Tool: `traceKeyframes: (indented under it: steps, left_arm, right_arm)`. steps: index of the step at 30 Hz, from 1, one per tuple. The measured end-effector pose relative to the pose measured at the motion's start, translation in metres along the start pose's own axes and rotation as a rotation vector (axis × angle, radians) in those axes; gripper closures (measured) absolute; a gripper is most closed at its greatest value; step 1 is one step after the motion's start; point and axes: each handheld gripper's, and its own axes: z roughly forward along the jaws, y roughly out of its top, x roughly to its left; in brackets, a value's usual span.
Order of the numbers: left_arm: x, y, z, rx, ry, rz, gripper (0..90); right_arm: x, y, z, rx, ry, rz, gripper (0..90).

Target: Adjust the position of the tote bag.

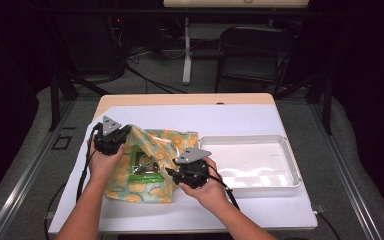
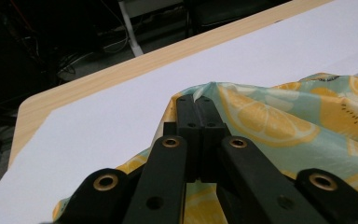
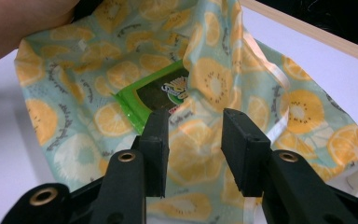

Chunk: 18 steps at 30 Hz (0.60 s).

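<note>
Here the left gripper (image 1: 111, 134), held in the person's left hand (image 1: 102, 160), has its jaws pressed together on the raised far-left edge of the mint-green citrus-print fabric bag (image 1: 145, 167). The right gripper (image 1: 192, 167) sits at the bag's right side, jaws spread apart above the cloth. A green snack packet (image 3: 161, 95) lies inside the open bag. Just right of it rests a white plastic tray (image 1: 252, 162) on the white-covered table (image 1: 180, 117)
</note>
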Motion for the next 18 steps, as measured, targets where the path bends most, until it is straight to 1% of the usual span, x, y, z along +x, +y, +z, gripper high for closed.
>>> traceKeyframes:
  steps: [2, 3, 4, 5, 6, 7, 8, 11, 13, 14, 15, 18]
  left_arm:
    - [0.0, 0.0, 0.001, 0.0, -0.003, -0.003, 90.0]
    - [0.0, 0.0, 0.0, 0.0, -0.003, -0.002, 90.0]
    - [0.0, 0.0, 0.0, 0.0, -0.003, -0.002, 90.0]
    - [0.0, 0.0, -0.001, -0.008, -0.004, -0.01, 90.0]
    - [0.0, 0.0, -0.001, -0.008, -0.004, -0.01, 90.0]
    - [0.0, 0.0, -0.002, -0.01, -0.005, -0.01, 90.0]
    - [0.0, 0.001, -0.003, -0.016, -0.005, -0.016, 90.0]
    - [0.001, 0.002, -0.007, -0.025, -0.008, -0.017, 90.0]
    - [0.001, 0.002, -0.007, -0.03, -0.011, -0.022, 90.0]
    - [0.001, 0.002, -0.008, -0.032, -0.011, -0.019, 90.0]
    - [0.0, 0.003, -0.009, -0.032, -0.011, -0.017, 90.0]
    - [0.0, 0.002, -0.01, -0.036, -0.013, -0.019, 90.0]
  right_arm:
    - [-0.001, 0.004, 0.005, 0.004, 0.0, 0.007, 60.5]
    - [-0.001, 0.008, 0.012, 0.017, -0.003, 0.003, 60.4]
    - [-0.001, 0.008, 0.012, 0.017, -0.003, 0.003, 60.4]
    - [-0.001, 0.013, 0.018, 0.029, -0.012, -0.011, 60.3]
    - [-0.001, 0.013, 0.018, 0.029, -0.012, -0.011, 60.3]
    - [-0.001, 0.019, 0.025, 0.038, -0.023, -0.021, 59.5]
    - [-0.001, 0.019, 0.025, 0.038, -0.023, -0.021, 59.5]
    - [-0.002, 0.029, 0.037, 0.028, -0.054, -0.032, 55.9]
    - [-0.002, 0.031, 0.038, 0.03, -0.061, -0.038, 55.7]
    - [-0.003, 0.034, 0.04, 0.019, -0.065, -0.034, 54.5]
    - [-0.005, 0.038, 0.043, 0.013, -0.077, -0.031, 51.0]
    - [-0.008, 0.041, 0.047, 0.001, -0.09, -0.026, 49.0]
